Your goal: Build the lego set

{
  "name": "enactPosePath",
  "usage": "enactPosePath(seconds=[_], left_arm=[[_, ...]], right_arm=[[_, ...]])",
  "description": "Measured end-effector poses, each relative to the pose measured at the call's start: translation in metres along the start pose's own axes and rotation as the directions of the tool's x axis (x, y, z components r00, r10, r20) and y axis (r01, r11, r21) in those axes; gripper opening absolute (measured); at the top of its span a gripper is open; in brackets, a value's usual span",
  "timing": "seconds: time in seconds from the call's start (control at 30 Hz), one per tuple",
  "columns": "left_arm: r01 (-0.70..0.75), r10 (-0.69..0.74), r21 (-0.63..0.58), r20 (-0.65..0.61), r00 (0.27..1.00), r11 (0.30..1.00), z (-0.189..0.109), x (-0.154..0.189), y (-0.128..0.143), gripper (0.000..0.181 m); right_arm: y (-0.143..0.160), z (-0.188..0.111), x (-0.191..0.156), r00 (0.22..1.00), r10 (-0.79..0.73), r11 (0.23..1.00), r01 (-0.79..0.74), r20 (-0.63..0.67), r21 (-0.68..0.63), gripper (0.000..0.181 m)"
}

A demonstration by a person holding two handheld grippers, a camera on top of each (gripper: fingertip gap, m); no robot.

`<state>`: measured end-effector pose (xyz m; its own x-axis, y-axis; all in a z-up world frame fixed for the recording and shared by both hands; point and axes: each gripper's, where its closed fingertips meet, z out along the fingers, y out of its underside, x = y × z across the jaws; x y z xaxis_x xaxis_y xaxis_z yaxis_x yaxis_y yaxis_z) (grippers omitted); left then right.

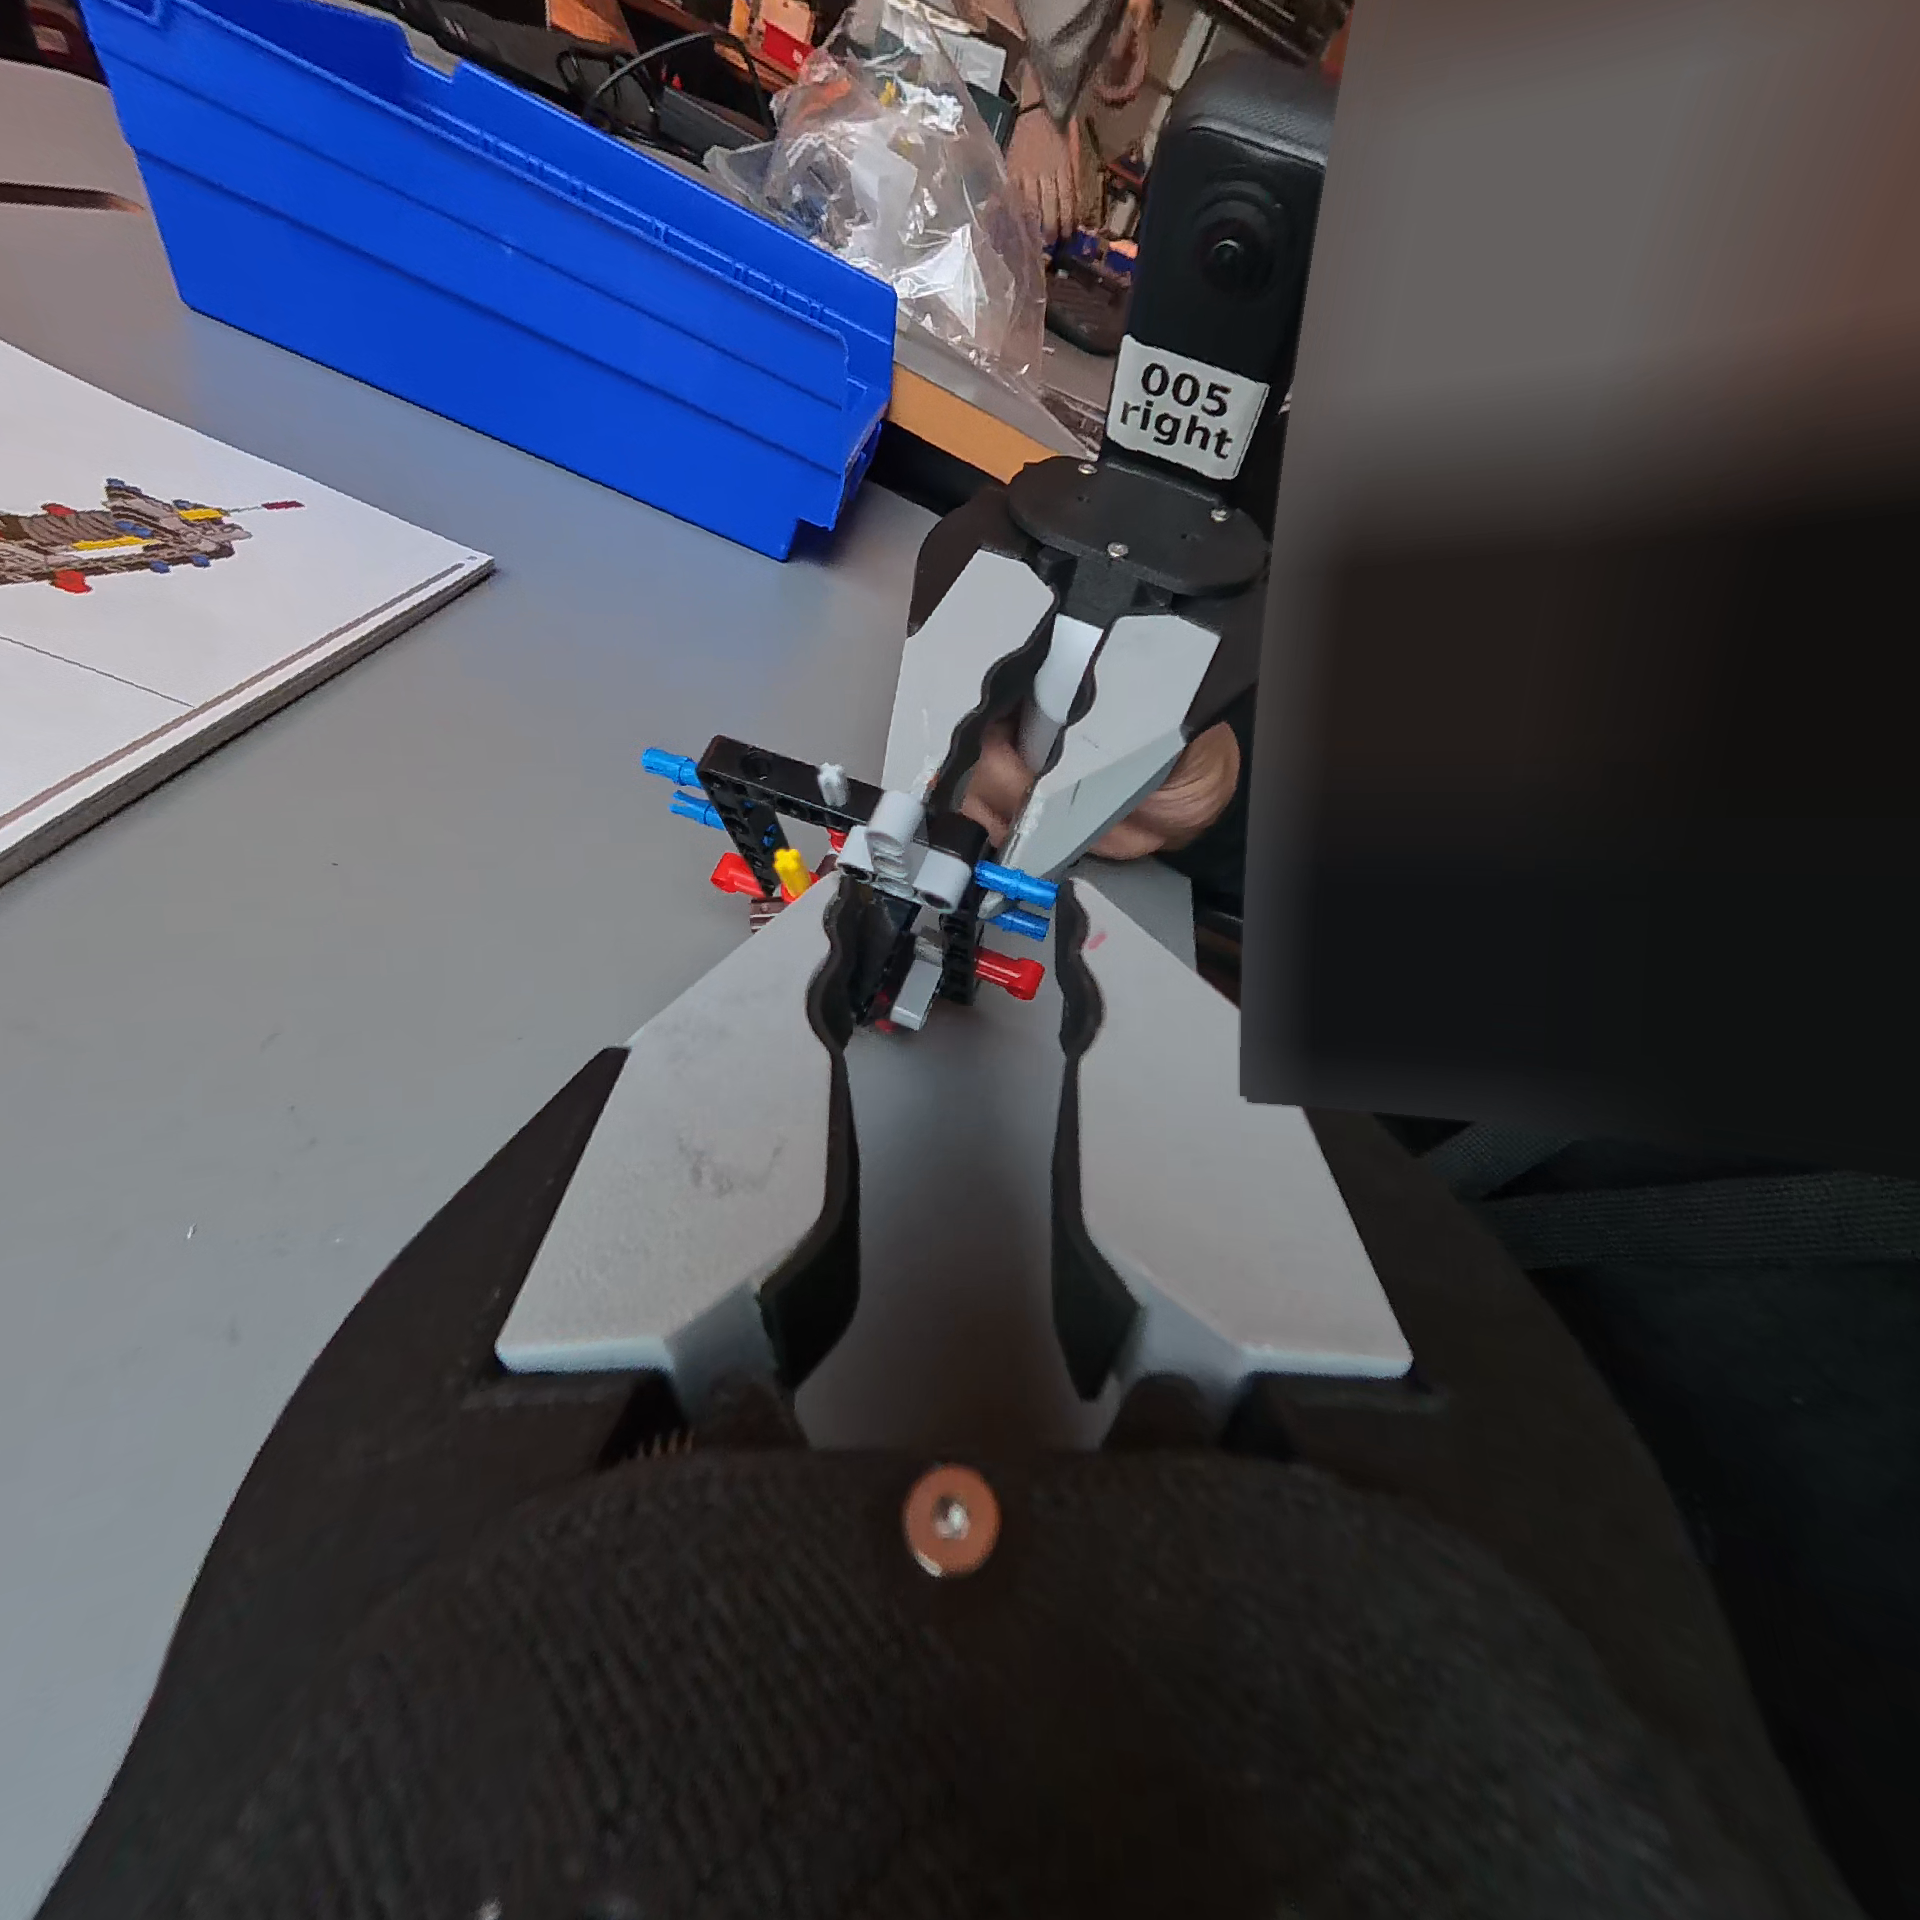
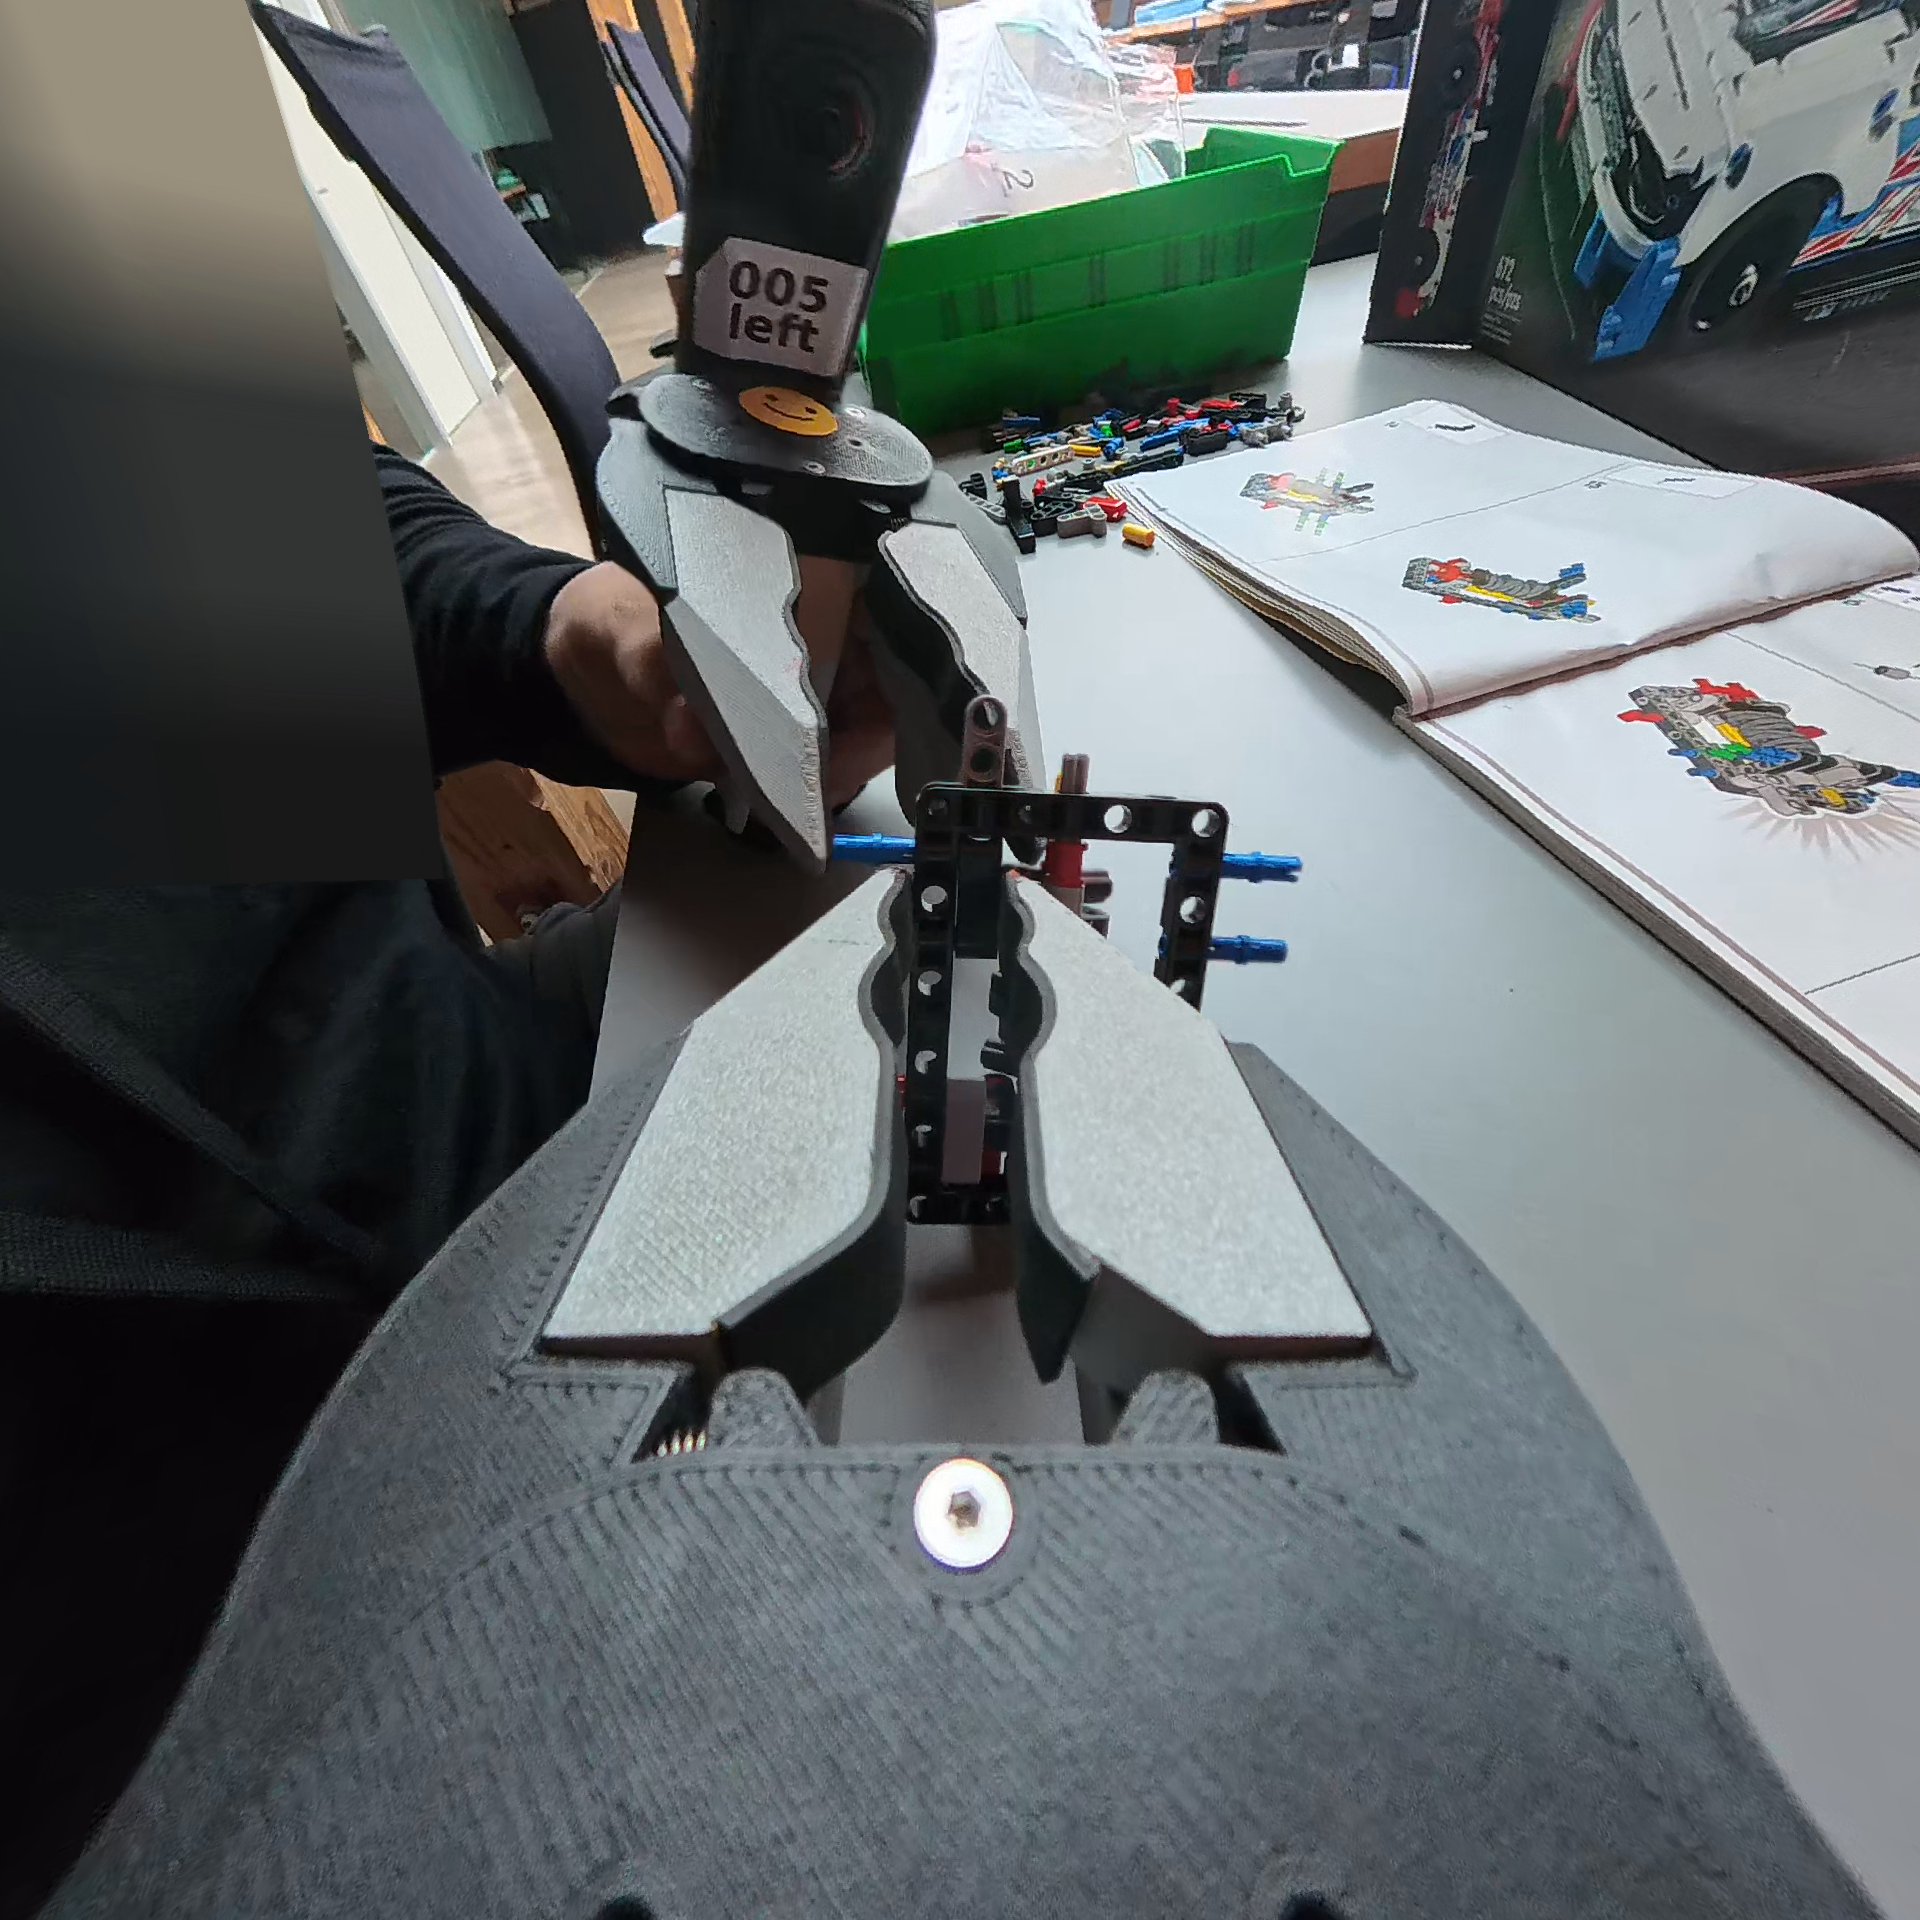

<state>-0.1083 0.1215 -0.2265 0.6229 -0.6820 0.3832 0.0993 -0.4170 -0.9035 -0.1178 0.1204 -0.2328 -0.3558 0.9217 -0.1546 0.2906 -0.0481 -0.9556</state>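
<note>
The lego assembly (image 1: pixel 769 774) is a black rectangular frame with blue, red and yellow pins and a light grey connector on top. It stands upright on the grey table. My right gripper (image 2: pixel 954 888) is shut on one end of the frame (image 2: pixel 1195 904); in the left wrist view the right gripper (image 1: pixel 987 831) comes down from above. My left gripper (image 1: pixel 951 899) is open, its fingers on either side of the frame's near corner. In the right wrist view the left gripper (image 2: pixel 925 831) faces me, beside a grey beam (image 2: pixel 982 738) that sticks up.
An open instruction booklet (image 2: pixel 1558 582) lies to the right, also in the left wrist view (image 1: pixel 208 603). Loose pieces (image 2: pixel 1122 447) lie before a green bin (image 2: pixel 1091 270). A set box (image 2: pixel 1662 177), a blue bin (image 1: pixel 499 291), a parts bag (image 1: pixel 894 156) and a chair (image 2: pixel 468 239) surround the area. Only a small space, under 4 cm, lies between the two pairs of fingers.
</note>
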Motion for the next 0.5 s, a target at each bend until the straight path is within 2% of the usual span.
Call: enactPosePath(seconds=[0.1, 0.33, 0.5], left_arm=[[-0.034, 0.035, -0.025, 0.031, 0.999, 0.999, -0.0003, -0.0027, 0.0028, 0.036], [-0.054, 0.054, -0.052, -0.007, 0.999, 0.997, -0.0019, 0.0019, 0.0068, 0.033], [-0.101, 0.101, -0.068, -0.016, 0.995, 0.993, -0.0025, 0.0047, 0.0089, 0.032]], right_arm=[[0.0009, 0.0027, 0.0011, 1.000, 0.001, 1.000, -0.001, -0.011, -0.010, 0.012], [0.0025, 0.0045, -0.0040, 0.999, 0.030, 0.999, -0.029, 0.044, -0.025, 0.013], [0.0034, 0.0047, -0.0068, 1.000, -0.015, 0.999, 0.016, 0.027, -0.029, 0.012]])
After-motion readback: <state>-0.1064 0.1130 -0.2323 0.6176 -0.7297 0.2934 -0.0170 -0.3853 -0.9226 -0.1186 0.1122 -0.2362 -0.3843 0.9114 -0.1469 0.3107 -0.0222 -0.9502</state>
